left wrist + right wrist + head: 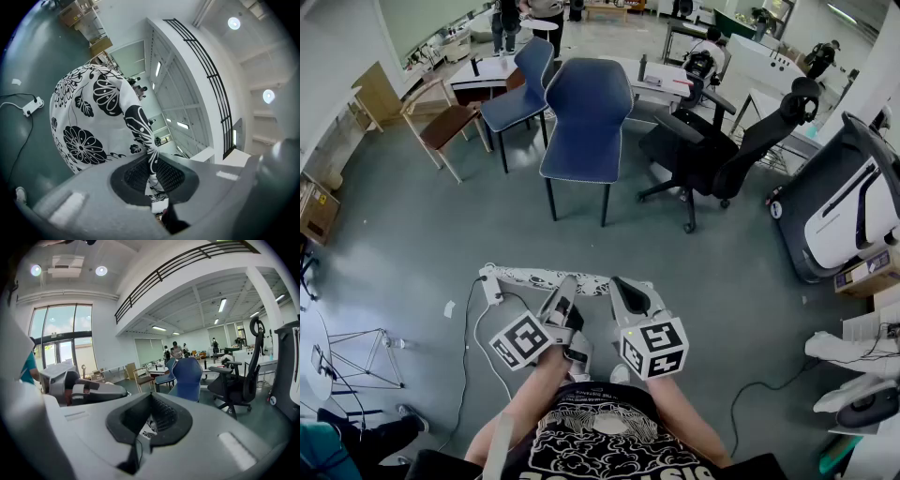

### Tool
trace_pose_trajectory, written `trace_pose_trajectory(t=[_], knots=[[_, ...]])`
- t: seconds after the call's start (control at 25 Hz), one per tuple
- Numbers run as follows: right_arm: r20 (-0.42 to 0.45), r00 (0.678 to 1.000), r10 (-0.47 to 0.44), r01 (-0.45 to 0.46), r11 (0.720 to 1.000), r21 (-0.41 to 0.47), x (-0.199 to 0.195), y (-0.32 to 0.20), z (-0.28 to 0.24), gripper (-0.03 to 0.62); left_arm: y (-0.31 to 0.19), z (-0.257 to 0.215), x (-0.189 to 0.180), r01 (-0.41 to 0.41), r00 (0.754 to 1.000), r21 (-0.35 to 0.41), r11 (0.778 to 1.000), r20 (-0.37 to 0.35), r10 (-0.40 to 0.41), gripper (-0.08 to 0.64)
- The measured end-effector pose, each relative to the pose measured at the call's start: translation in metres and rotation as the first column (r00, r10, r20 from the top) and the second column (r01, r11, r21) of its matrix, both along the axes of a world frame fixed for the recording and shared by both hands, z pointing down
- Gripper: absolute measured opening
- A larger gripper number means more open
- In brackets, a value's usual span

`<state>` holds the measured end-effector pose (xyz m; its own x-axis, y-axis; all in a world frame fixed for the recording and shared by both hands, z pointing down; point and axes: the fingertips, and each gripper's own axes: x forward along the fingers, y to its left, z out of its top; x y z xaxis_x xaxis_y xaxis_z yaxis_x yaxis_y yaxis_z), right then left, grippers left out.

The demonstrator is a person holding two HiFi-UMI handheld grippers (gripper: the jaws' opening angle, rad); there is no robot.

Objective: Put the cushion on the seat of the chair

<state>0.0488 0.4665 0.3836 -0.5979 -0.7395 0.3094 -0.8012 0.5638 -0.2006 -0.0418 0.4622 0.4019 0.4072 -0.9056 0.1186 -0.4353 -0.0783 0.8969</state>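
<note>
- Left gripper [152,165] was clamped shut on a thin pinched fold of the white cushion with a black flower print [89,122]; the fabric ran up between its ribbed dark pads.
- Right gripper [149,417] had its jaws nearly together, with a scrap of the same print showing low between them. Judged a shallow nip on the cushion's edge.
- Cushion hung in the air between both grippers, close to the person's body and over the grey-green floor [422,244]. It was well apart from the blue moulded chair [584,117] ahead.
- Risk: both grips took cover cloth only, not the filling. A fold could slide out under the cushion's weight, most likely on the right.
- Risk: a white power strip [490,286] and its cable lay on the floor just beside the cushion, a trip hazard on the way forward.
- Risk: the seat [579,155] looked smooth and dished, so a cushion dropped off-centre might slip off.
- Cushion soft, puffy and rounded. Chair shell hard, on thin dark legs.
</note>
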Motion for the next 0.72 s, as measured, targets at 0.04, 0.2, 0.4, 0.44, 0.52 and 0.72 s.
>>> trace_pose_trajectory(t=[0.04, 0.2, 0.4, 0.44, 0.52, 0.72], knots=[[-0.001, 1.000, -0.001, 0.001, 1.000, 0.000, -0.002, 0.000, 0.000, -0.006, 0.001, 0.001, 0.000, 0.001, 1.000, -0.002, 1.000, -0.017, -0.001, 0.015], [0.002, 1.000, -0.005, 0.005, 1.000, -0.011, -0.011, 0.002, 0.004, -0.006, 0.003, 0.004, -0.004, 0.000, 0.998, -0.013, 1.000, -0.068, -0.001, 0.015], [0.005, 1.000, 0.003, -0.002, 1.000, -0.026, -0.024, 0.000, 0.006, -0.006, 0.000, 0.008, -0.016, -0.008, 0.996, -0.022, 1.000, -0.084, 0.006, 0.015], [0.002, 1.000, 0.005, -0.005, 1.000, -0.026, -0.026, 0.000, 0.007, -0.006, -0.001, 0.008, -0.019, -0.010, 0.996, -0.022, 1.000, -0.087, 0.008, 0.015], [-0.002, 1.000, 0.011, -0.011, 1.000, -0.025, -0.030, 0.000, 0.007, -0.006, -0.002, 0.009, -0.023, -0.017, 0.996, -0.020, 1.000, -0.093, 0.015, 0.016], [-0.002, 1.000, 0.010, -0.010, 0.999, -0.030, -0.039, -0.003, 0.010, -0.006, -0.008, 0.012, -0.030, -0.032, 0.995, -0.021, 0.999, -0.100, 0.029, 0.015]])
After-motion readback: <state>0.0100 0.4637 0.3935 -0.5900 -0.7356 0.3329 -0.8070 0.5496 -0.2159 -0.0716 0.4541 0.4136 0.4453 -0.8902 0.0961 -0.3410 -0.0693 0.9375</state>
